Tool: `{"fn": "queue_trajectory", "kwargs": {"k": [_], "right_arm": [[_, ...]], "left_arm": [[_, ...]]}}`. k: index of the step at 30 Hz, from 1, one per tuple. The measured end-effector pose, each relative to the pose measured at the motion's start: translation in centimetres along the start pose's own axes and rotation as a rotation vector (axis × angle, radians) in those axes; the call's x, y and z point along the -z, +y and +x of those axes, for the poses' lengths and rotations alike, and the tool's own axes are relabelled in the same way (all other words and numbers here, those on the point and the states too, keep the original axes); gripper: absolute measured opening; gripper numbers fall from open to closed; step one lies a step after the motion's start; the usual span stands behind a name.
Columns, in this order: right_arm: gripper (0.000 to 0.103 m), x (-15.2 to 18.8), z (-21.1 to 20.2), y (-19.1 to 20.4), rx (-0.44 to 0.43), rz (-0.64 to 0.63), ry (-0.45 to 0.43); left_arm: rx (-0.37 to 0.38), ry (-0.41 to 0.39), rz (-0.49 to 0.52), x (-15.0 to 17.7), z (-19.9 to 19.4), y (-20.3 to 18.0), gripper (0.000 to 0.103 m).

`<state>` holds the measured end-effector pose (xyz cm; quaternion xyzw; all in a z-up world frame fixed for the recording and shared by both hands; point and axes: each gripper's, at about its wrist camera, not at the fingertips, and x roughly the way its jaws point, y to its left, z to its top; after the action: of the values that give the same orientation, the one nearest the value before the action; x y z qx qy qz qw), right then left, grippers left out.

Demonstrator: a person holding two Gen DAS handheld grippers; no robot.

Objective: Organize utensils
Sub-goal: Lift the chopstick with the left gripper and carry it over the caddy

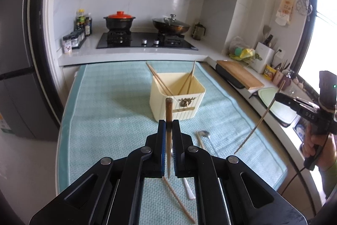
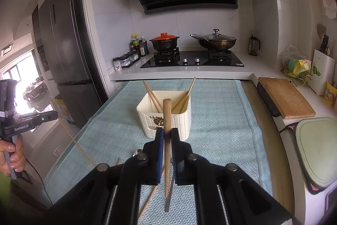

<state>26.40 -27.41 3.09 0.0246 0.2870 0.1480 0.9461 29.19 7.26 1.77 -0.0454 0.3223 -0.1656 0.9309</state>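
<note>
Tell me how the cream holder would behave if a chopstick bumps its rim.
The cream holder looks like thin plastic, so probably light and apt to slide on the teal mat. Chopsticks leaning past its rim may lever it, though its wide base should resist tipping.

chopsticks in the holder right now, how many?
4: two lean left and two lean right in the holder. Not in it: one in each tongs, left and right, and some on the mat, partly hidden.

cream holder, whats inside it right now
Four chopsticks lean inside the cream holder, two left, two right, tips sticking out. Its front wall hides the floor, so anything lying low cannot be seen.
</note>
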Motion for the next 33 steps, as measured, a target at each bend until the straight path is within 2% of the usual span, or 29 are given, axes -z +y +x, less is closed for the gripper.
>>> {"fn": "queue_trajectory", "kwargs": {"k": [10,20,28,33], "right_arm": [[0.007,-2.5,-0.4,0.6,0.001,-0.029,-0.045],[0.007,-7.2,0.5,1.4,0.011,-0.058,-0.12],[0.007,-12.3,3.2,2.2,0.015,-0.092,-0.19],[0.007,-14.4,6.6,1.8,0.006,-0.085,-0.216]], "left_arm": [[0.033,-0.043,-0.008,-3.5,-0.6,-0.6,0.004],[0.034,-0.123,0.017,-9.5,-0.1,-1.9,0.004],[0.023,-0.164,0.019,-14.5,3.5,-2.2,0.004],[0.015,-0.15,0.017,-16.2,7.3,-1.9,0.004]]}}
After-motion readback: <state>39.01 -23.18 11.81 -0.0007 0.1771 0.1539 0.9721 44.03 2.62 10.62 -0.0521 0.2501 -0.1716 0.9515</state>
